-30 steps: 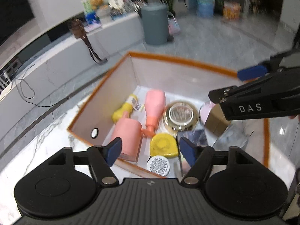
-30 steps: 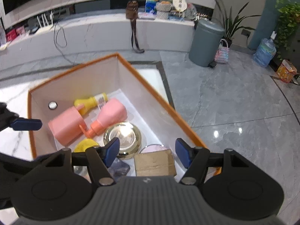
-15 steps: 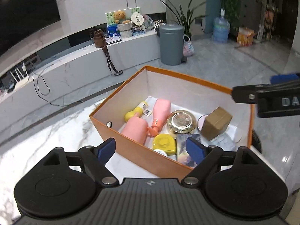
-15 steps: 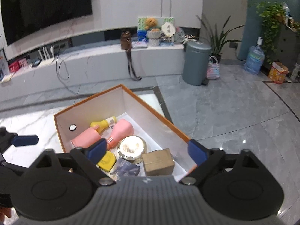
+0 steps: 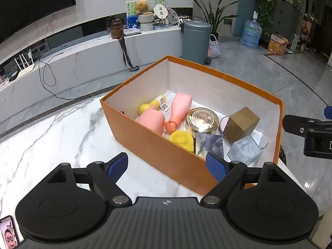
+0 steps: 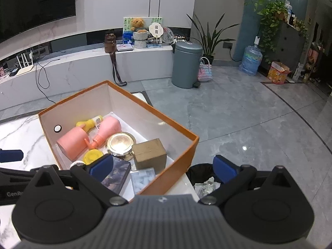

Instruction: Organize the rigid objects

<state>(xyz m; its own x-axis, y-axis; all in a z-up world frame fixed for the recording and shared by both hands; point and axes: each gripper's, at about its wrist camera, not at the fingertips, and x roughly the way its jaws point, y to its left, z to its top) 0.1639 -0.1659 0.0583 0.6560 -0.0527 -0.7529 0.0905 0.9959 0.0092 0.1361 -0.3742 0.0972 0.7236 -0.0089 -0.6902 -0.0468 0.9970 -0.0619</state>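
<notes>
Orange box (image 5: 157, 141) sat on white marble tabletop (image 5: 51, 137), open at top; all task items lay inside it. Taking the box as landmark: pink cup (image 5: 151, 121) lay on its side against the wall w/ a round hole (image 6: 57, 128); yellow bottle (image 5: 150, 106) behind the cup, toward the far corner; pink bottle (image 5: 179, 109) lying beside the cup, cap touching or nearly touching yellow lid (image 5: 181, 138); gold round tin (image 5: 202, 120) at mid-floor; brown cube box (image 5: 241, 125) tilted, just beside the tin; dark printed box (image 5: 209, 145) and clear plastic case (image 5: 244, 150) against the near wall.

Left gripper (image 5: 167, 166) hung outside the box, above the tabletop by the near wall; fingers (image 5: 117, 166) spread wide w/ nothing between them, having just been opening; blue pads bare.

Right gripper (image 6: 162, 165) hung over the box's near corner; fingers (image 6: 224, 168) likewise wide, just been opening, gripping nothing; one pad over the dark printed box, the other past the box rim, over a black waste bin (image 6: 204, 181) on the floor.

Beyond the box: grey pedal bin (image 6: 186, 64), potted plant (image 6: 209, 37), water jug (image 6: 251, 60), low white ledge w/ teddy bear (image 6: 138, 25).
</notes>
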